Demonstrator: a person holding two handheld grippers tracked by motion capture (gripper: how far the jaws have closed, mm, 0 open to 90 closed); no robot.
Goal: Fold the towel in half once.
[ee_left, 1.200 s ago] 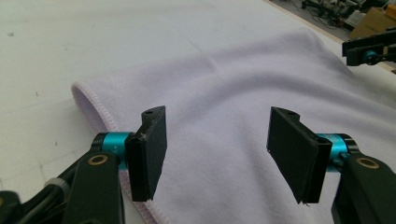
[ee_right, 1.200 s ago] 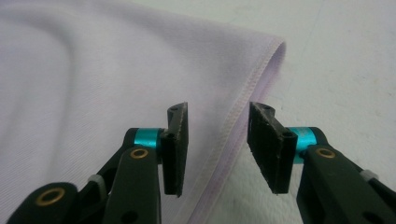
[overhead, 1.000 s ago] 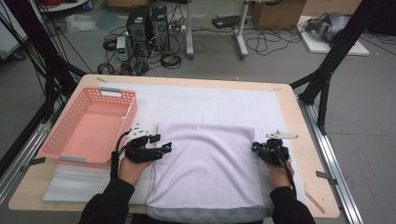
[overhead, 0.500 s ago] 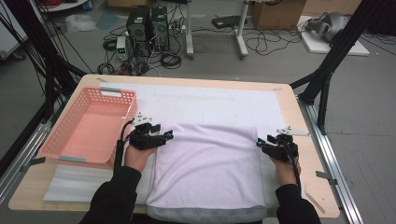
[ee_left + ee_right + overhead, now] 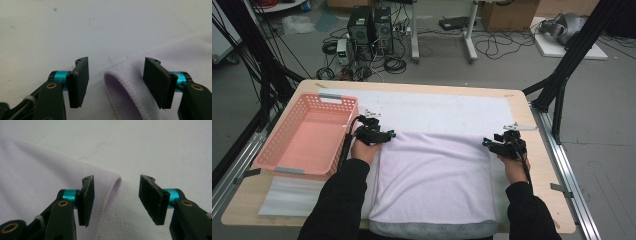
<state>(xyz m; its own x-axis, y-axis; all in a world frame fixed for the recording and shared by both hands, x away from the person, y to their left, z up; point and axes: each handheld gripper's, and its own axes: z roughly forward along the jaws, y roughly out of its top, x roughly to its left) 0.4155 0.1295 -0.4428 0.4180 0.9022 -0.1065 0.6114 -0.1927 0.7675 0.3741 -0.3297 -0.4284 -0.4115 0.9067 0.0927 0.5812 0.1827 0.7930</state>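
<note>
A pale lilac towel (image 5: 434, 175) lies folded on the white mat, its folded far edge running between my two grippers. At the towel's far left corner my left gripper (image 5: 388, 135) stands open. In the left gripper view the rolled corner of the towel (image 5: 130, 92) lies between the left gripper's (image 5: 116, 62) jaws, untouched by either pad. My right gripper (image 5: 488, 142) is at the far right corner. Its jaws have just been opening. In the right gripper view the towel's stitched corner (image 5: 37, 170) lies loose between the right gripper's (image 5: 117, 178) jaws, close to the left one.
A pink plastic basket (image 5: 272, 145) stands at the table's left, next to my left hand. The white mat (image 5: 437, 110) covers most of the wooden table (image 5: 537, 190). Beyond the table are computers, cables and black frame legs.
Both hands have moved away from the person, up to the towel's far corners. The right gripper, shut at the towel's right edge before, has opened and let it go.
</note>
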